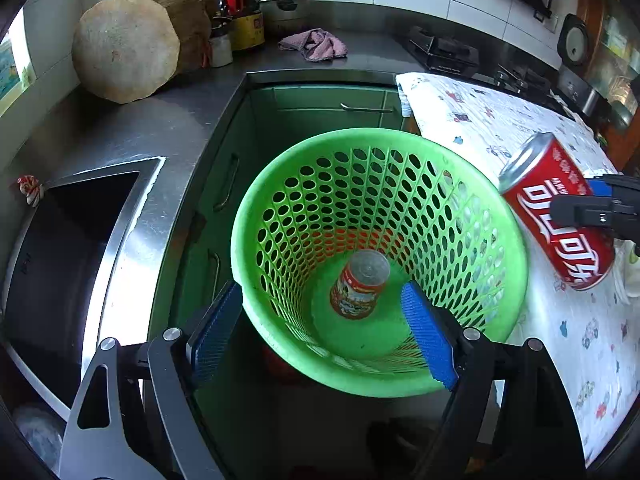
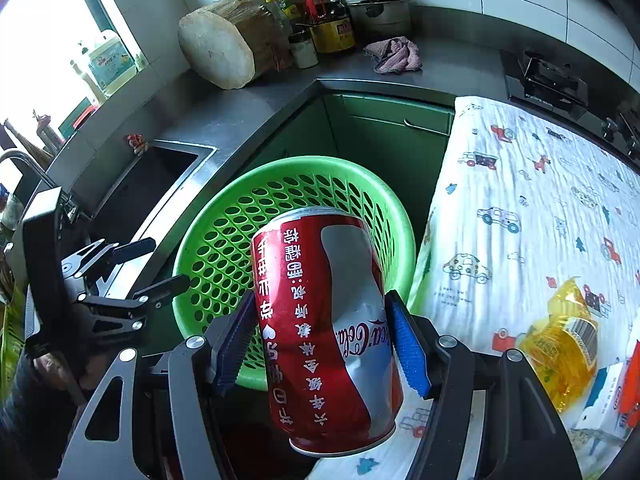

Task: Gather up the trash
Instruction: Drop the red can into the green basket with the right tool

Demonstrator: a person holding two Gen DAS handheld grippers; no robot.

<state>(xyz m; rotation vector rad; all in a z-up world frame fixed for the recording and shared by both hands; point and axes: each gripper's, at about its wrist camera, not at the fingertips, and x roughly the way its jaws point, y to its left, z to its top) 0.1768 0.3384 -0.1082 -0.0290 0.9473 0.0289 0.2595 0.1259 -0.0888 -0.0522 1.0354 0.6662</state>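
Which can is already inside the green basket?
The small can on the basket floor. The bigger red cola can is clamped in the right gripper, outside.

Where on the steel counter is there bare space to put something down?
Bare steel counter lies between the round wooden chopping block and the sink, and right of the pink rag. The back corner, with bottles, is crowded.
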